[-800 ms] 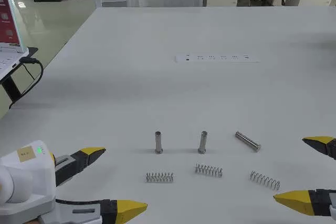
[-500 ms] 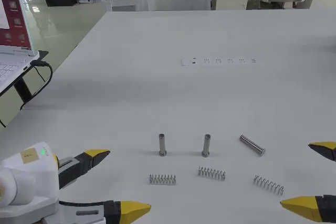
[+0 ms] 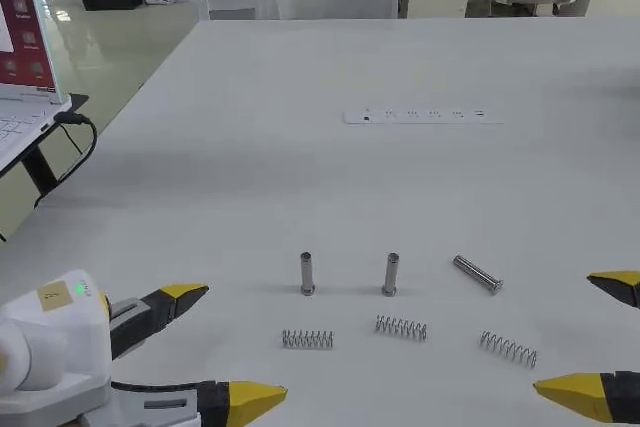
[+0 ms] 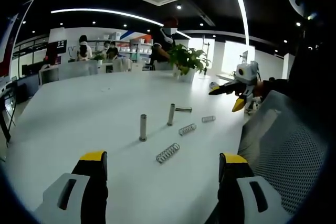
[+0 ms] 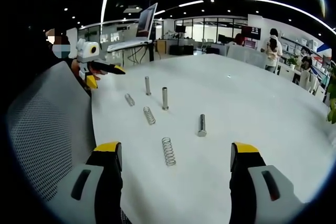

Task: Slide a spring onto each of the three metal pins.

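— Where do the pins and springs sit?

— All loose on the white table (image 3: 250, 177) in front of me. The left pin (image 3: 306, 274) and the middle pin (image 3: 390, 274) stand upright side by side on their wider ends. The right pin (image 3: 477, 274) lies on its side at a slant, just to the right of them. Its head seems to point toward my right side, though it is too small for me to be sure.

— And the springs?

— Each lies flat, a little nearer me than its pin: the left spring (image 3: 307, 339), the middle spring (image 3: 401, 327) and the right spring (image 3: 508, 348). None touches a pin, and no pin wears one yet.

— How are you holding your tools?

— My left gripper (image 3: 240, 341) is low at the near left. Its yellow-tipped jaws are spread wide with nothing between them, angled in toward the left spring but well short of it. My right gripper (image 3: 565, 332) comes in from the near right edge. Its jaws are also wide apart and empty, and it is near the right spring.

— Anything else around?

— A white power strip (image 3: 420, 115) lies farther back, well apart from the parts. A laptop (image 3: 20, 47) stands off the table's left edge.
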### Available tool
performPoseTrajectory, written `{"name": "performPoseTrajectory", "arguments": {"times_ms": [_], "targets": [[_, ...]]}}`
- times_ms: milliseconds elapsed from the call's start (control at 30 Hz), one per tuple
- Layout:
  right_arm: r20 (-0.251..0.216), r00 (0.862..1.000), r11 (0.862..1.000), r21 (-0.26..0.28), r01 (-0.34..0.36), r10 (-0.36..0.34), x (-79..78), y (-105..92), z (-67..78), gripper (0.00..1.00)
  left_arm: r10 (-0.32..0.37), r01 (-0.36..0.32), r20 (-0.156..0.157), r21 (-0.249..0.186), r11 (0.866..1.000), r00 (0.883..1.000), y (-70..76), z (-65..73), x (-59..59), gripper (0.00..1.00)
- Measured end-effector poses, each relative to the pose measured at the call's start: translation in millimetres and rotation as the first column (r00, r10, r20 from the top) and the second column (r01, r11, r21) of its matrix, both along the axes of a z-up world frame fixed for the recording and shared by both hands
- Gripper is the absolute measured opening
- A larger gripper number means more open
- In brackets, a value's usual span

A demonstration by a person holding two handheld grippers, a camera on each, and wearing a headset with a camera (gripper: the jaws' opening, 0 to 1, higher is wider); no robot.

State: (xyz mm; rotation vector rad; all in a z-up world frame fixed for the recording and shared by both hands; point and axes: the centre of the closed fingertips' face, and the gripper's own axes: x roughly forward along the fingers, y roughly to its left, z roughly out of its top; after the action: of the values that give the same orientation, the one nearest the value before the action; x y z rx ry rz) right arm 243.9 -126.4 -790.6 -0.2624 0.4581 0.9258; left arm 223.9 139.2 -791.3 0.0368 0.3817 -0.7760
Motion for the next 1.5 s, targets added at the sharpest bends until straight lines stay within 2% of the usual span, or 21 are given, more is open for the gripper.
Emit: {"name": "performPoseTrajectory", "arguments": {"times_ms": [467, 1033, 1500], "targets": [[-0.001, 1.0, 1.0, -0.012, 0.005, -0.005, 1.7, -1.3, 1.2, 0.85, 0.0, 0.0, -0.003, -0.015, 1.0, 1.0, -0.2, -3.5, 1.7, 0.84], [-0.003, 1.0, 1.0, -0.011, 0.022, -0.022, -0.7, -5.1, 0.2, 0.85, -0.013, 0.013, 0.004, -0.013, 1.0, 1.0, -3.3, 1.7, 2.1, 0.84], [0.005, 1.0, 1.0, -0.023, 0.004, -0.004, 7.3, -3.1, 5.9, 0.84, -0.008, 0.008, 0.021, -0.017, 1.0, 1.0, -5.7, 10.4, 1.1, 0.83]]}}
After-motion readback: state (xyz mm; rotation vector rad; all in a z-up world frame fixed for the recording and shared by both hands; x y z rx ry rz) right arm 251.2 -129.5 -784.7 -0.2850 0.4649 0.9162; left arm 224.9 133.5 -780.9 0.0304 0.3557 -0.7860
